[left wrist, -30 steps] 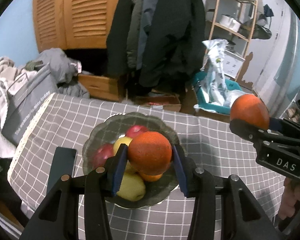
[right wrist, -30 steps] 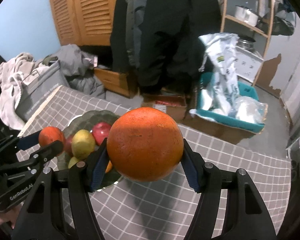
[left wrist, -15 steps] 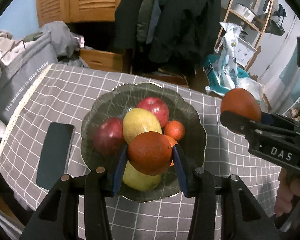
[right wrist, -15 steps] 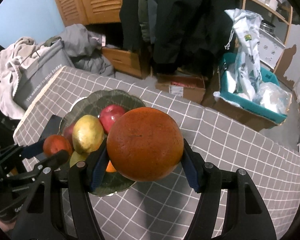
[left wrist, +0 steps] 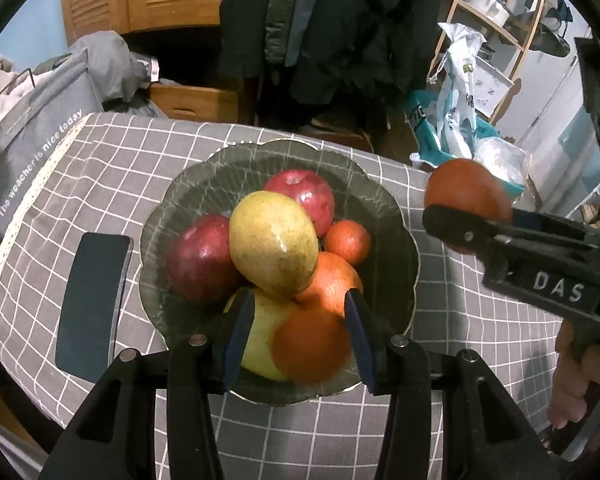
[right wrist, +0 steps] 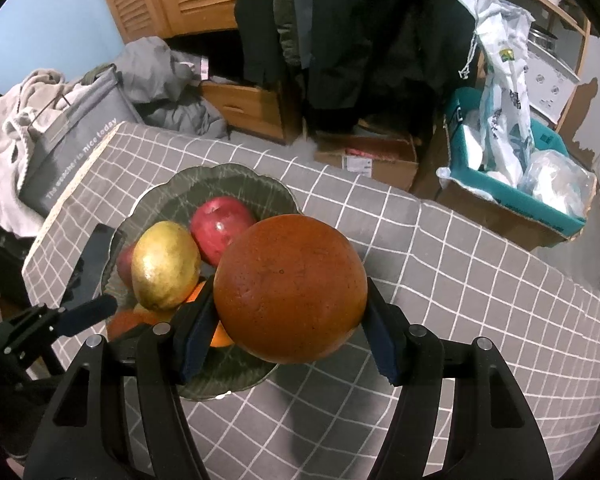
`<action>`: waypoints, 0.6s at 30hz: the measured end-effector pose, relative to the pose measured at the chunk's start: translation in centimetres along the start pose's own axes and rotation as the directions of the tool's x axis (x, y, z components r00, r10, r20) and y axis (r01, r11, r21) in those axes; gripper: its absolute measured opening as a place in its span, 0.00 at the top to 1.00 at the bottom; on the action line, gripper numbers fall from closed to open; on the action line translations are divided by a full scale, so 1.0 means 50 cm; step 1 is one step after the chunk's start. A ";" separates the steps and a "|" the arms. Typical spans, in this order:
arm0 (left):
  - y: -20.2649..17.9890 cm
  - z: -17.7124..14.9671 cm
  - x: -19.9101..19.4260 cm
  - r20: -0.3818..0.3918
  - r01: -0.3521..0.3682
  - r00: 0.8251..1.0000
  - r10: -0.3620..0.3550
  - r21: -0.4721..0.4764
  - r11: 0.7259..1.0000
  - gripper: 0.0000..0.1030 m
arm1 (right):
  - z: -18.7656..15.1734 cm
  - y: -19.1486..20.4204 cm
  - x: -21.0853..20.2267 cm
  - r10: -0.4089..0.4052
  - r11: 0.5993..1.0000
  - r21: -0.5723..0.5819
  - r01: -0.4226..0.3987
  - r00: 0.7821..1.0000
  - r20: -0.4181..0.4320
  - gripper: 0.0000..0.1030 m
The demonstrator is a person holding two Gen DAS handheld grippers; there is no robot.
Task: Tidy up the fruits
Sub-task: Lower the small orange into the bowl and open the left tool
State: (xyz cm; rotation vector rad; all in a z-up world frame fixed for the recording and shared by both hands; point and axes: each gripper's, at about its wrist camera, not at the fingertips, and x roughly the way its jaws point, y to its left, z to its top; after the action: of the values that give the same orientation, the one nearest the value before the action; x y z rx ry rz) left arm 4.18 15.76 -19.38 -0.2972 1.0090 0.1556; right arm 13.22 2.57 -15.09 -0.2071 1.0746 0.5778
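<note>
My left tool [left wrist: 298, 296] hangs over the near part of the fruit dish [left wrist: 400, 216], jaws narrow. The small orange [left wrist: 312, 346] sits low between its pads, blurred. A strip of the pear [left wrist: 260, 344] underneath shows between it and the left pad, so I read it as loose on the pile, not clamped. Just beyond, in the middle of the frame, a yellow-green pear [left wrist: 274, 240] rides on top. Two red apples [left wrist: 204, 258] flank it at left and upper right, and two more oranges [left wrist: 348, 242] lie at its right.

My right tool [right wrist: 289, 312] is closed on the big orange [right wrist: 290, 280], one pad on either side. In its own view the dish [right wrist: 220, 172] lies to the lower left, and the orange covers the dish's right rim. From the left view that tool enters at the right edge, beside the dish rather than over it.

So the next move, as I judge it, turns on one thing: the dish is left of the right tool. The bare spot looks like its right inner wall. The orange is round, so no axis needs aligning. A dark phone [left wrist: 94, 300] lies on the checked desk [left wrist: 180, 152], left of the dish.
</note>
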 end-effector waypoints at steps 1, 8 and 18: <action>0.001 0.000 0.002 -0.001 -0.003 1.000 0.003 0.000 1.000 0.52 | 0.000 0.000 0.003 0.002 1.000 0.000 -0.002 1.000 -0.003 0.35; 0.013 0.002 0.004 -0.003 -0.017 1.000 0.017 -0.021 1.000 0.43 | -0.002 -0.004 0.025 0.027 0.999 0.021 -0.026 0.999 -0.026 0.35; 0.049 0.010 -0.009 0.016 -0.065 0.998 0.066 -0.073 0.995 0.36 | -0.006 0.019 0.063 0.053 0.999 0.002 -0.053 0.996 -0.068 0.35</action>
State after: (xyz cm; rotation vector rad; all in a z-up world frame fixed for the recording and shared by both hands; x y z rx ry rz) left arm 3.71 18.26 -19.19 -0.3287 0.9969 0.2546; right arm 13.55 4.31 -17.86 -0.1992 1.1492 0.6220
